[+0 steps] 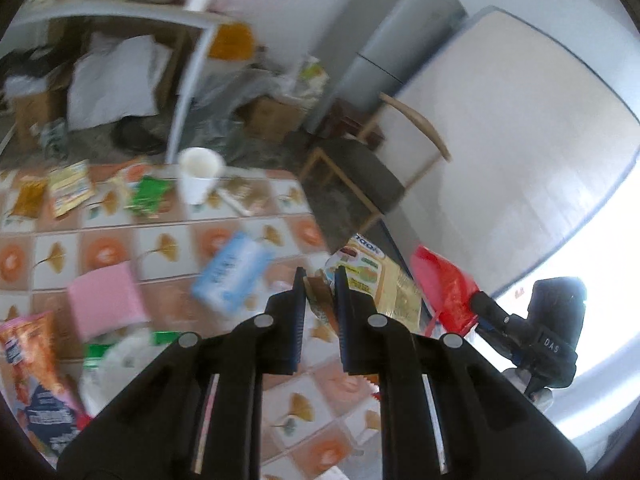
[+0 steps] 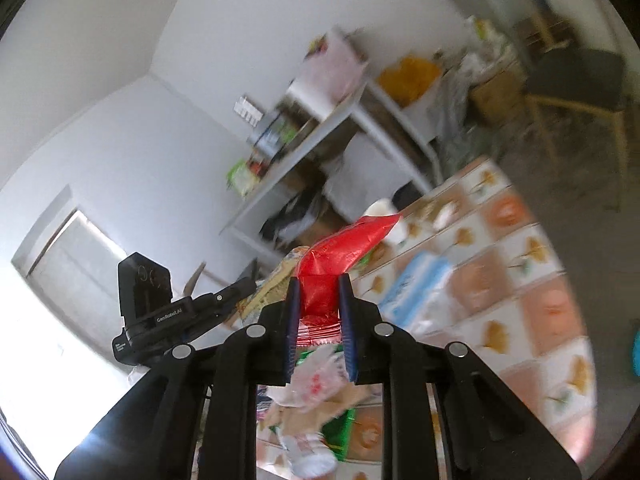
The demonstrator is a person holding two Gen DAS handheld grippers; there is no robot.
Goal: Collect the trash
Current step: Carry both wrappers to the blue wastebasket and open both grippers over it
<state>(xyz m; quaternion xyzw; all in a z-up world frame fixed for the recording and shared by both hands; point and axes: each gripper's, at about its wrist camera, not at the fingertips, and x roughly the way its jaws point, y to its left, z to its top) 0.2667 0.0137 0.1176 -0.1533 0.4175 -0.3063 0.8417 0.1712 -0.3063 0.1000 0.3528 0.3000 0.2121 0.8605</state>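
My left gripper is shut on the edge of a yellow snack packet, held above the table. My right gripper is shut on the mouth of a red plastic bag, also lifted off the table. In the left wrist view the red bag hangs just right of the packet, with the right gripper behind it. In the right wrist view the left gripper holds the packet just left of the bag. Both views are blurred.
A leaf-patterned tablecloth carries a white paper cup, a blue tissue pack, a pink sheet, an orange snack bag and green and yellow wrappers. Beyond stand a chair, a fridge and a cluttered white desk.
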